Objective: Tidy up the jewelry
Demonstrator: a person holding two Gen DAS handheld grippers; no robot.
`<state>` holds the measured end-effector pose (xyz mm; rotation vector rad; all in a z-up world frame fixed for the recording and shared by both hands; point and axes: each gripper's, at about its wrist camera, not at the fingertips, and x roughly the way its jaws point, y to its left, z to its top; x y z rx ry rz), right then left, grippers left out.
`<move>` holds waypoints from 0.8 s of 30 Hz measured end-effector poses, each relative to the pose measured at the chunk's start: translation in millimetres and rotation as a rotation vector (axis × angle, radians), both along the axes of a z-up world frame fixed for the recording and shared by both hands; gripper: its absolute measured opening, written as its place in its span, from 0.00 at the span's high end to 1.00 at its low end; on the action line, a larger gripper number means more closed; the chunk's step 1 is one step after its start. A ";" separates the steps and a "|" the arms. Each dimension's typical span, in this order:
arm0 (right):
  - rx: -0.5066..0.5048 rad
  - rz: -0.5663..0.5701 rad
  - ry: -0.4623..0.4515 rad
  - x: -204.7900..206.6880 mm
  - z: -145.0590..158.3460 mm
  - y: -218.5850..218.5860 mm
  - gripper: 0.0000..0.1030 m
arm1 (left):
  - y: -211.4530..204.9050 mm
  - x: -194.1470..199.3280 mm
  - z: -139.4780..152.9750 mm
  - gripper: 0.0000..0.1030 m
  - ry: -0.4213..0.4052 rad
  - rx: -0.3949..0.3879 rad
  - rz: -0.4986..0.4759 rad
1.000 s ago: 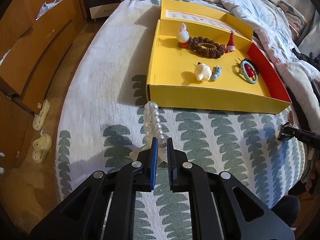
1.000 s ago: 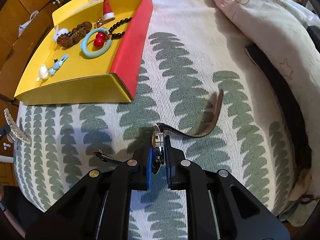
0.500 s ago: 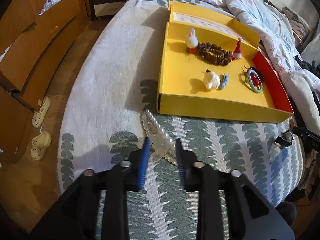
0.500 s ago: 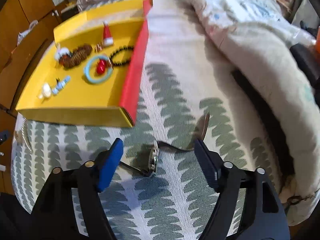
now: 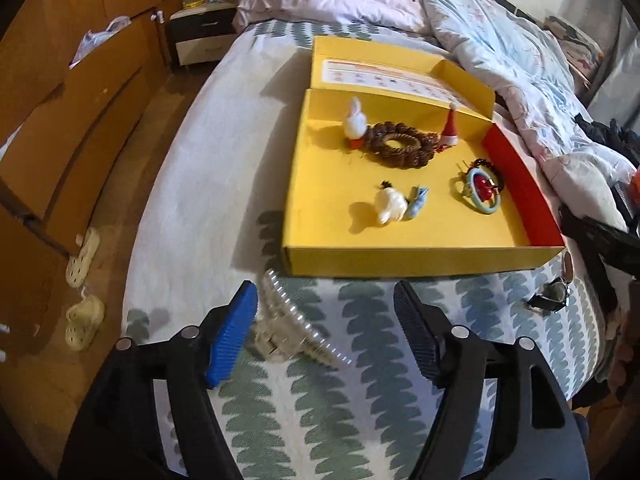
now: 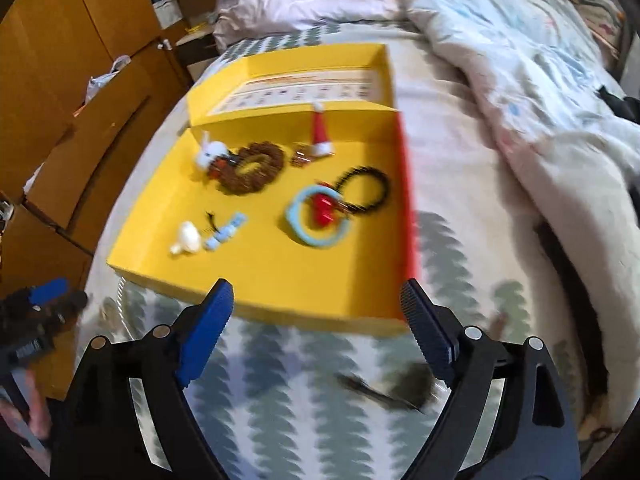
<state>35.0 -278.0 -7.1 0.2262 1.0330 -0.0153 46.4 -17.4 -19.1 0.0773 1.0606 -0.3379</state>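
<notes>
Pearl hair clip (image 5: 298,330) lying on bed (image 5: 360,400) just in front of yellow box (image 5: 400,266), between my left gripper (image 5: 324,336) fingers, untouched; fingers opening. Watch (image 6: 400,390) lying blurred on bed near my right gripper (image 6: 316,332); its fingers opening too, gripping nothing. Bracelets and charms sitting inside box.

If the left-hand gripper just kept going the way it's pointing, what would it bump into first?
Probably the pearl hair clip lying on the bedspread between its opening jaws, then the bedspread itself. The yellow box sits farther on; depth is hard to judge.
</notes>
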 end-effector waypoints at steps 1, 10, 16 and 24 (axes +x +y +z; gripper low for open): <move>0.009 0.006 0.004 7.8 -0.8 4.6 0.16 | -3.8 2.5 0.0 0.32 0.003 -0.002 -0.006; -0.012 0.004 0.104 68.6 -25.2 19.1 0.16 | -39.1 38.7 -6.9 0.32 0.051 0.036 -0.032; -0.049 0.005 0.176 83.2 -55.2 8.2 0.12 | -65.0 66.3 -28.6 0.32 0.120 0.053 -0.059; -0.058 0.029 0.236 101.1 -69.8 -3.5 0.12 | -81.8 84.3 -57.5 0.32 0.182 0.067 -0.085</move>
